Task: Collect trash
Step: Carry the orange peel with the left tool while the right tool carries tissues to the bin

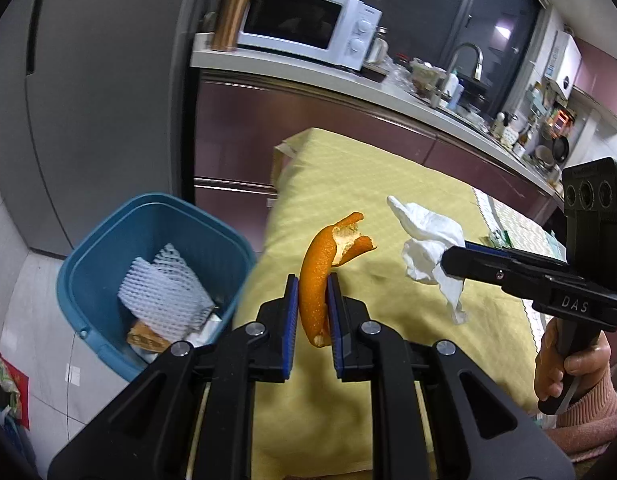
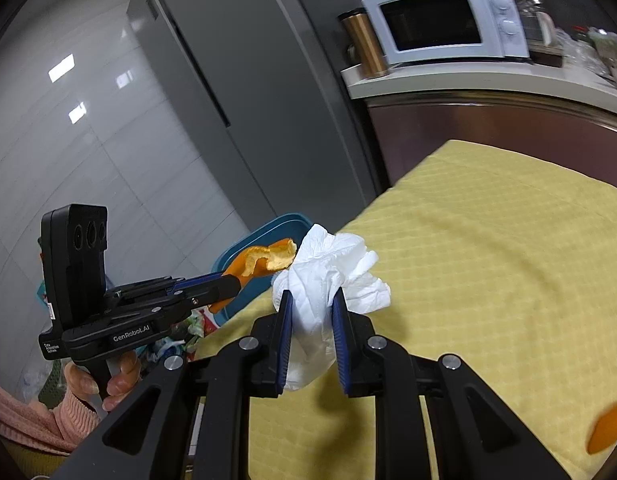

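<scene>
A curled strip of orange peel is clamped between the blue pads of my left gripper, held in the air above the edge of the yellow tablecloth. A crumpled white tissue is pinched in my right gripper, also lifted above the cloth. In the left wrist view the right gripper comes in from the right with the tissue. The right wrist view shows the left gripper with the peel. A blue bin stands on the floor left of the table.
The bin holds white foam netting and other scraps. Another orange piece lies on the cloth at lower right. A grey fridge stands behind the bin. A counter with a white microwave and sink clutter runs behind the table.
</scene>
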